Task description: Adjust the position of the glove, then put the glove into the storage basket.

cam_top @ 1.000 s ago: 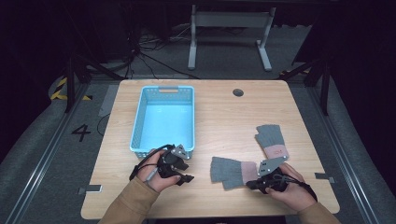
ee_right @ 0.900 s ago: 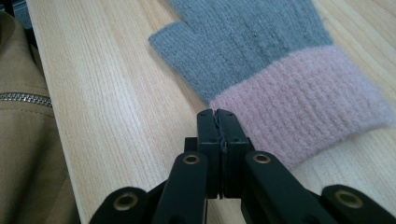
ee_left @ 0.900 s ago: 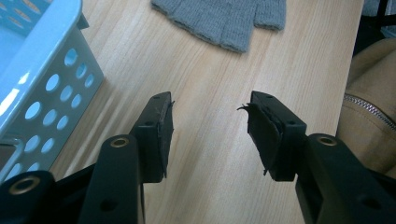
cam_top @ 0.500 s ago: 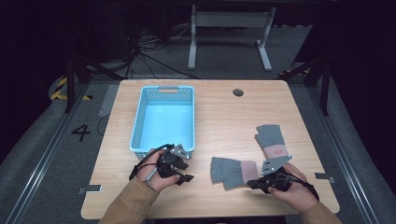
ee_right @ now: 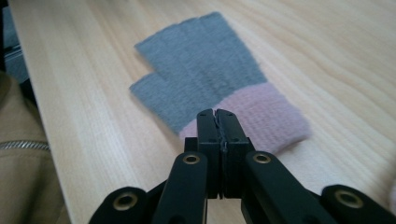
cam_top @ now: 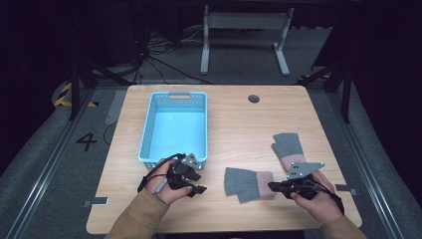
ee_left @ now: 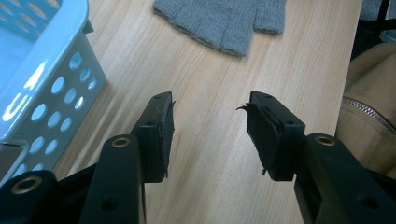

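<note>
Two grey fingerless gloves with pink cuffs lie flat on the wooden table. The near glove [cam_top: 246, 183] [ee_right: 205, 79] [ee_left: 224, 21] lies at the front centre. The second glove [cam_top: 288, 147] is farther right. My right gripper [cam_top: 272, 187] [ee_right: 217, 114] is shut, and its tips sit at the near edge of the near glove's pink cuff with nothing visibly pinched. My left gripper [cam_top: 196, 188] [ee_left: 210, 126] stands open over bare wood beside the front corner of the light blue basket [cam_top: 147, 130] [ee_left: 42, 70]. Nothing is between its pads.
The basket holds nothing and sits left of centre. A round cable hole [cam_top: 254, 98] is in the table's far side. A tan sleeve [ee_left: 369, 107] lies close to the front edge. Bare wood stretches between the basket and the gloves.
</note>
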The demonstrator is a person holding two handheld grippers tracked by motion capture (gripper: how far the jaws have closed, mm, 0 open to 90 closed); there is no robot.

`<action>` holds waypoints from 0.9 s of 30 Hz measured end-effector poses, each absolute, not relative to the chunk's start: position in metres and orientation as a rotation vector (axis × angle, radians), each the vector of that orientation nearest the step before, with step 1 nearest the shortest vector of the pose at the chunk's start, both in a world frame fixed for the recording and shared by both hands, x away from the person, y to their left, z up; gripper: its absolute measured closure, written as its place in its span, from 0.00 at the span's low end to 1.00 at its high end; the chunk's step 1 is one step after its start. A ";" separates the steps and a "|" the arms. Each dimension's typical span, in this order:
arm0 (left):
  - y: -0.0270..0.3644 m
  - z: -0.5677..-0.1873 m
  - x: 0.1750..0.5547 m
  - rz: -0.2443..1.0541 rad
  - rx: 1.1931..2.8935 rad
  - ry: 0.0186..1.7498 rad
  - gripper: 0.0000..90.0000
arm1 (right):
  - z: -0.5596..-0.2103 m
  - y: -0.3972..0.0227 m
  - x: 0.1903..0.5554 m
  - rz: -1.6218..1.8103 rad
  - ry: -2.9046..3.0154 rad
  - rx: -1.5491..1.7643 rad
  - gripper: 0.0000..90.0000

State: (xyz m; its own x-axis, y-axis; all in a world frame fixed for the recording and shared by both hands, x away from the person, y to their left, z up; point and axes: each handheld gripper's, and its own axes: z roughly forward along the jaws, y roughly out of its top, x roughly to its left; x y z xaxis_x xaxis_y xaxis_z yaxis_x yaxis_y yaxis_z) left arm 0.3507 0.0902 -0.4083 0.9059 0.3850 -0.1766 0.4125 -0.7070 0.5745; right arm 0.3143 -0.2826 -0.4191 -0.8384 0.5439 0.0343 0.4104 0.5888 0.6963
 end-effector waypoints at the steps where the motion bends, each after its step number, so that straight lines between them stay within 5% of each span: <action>1: 0.090 -0.408 0.351 -0.057 2.433 0.568 0.58 | -0.419 -0.284 0.315 1.085 2.623 0.810 1.00; 27: 0.106 -0.409 0.344 -0.007 2.396 0.638 0.57 | -0.398 -0.323 0.364 1.031 2.292 1.229 0.80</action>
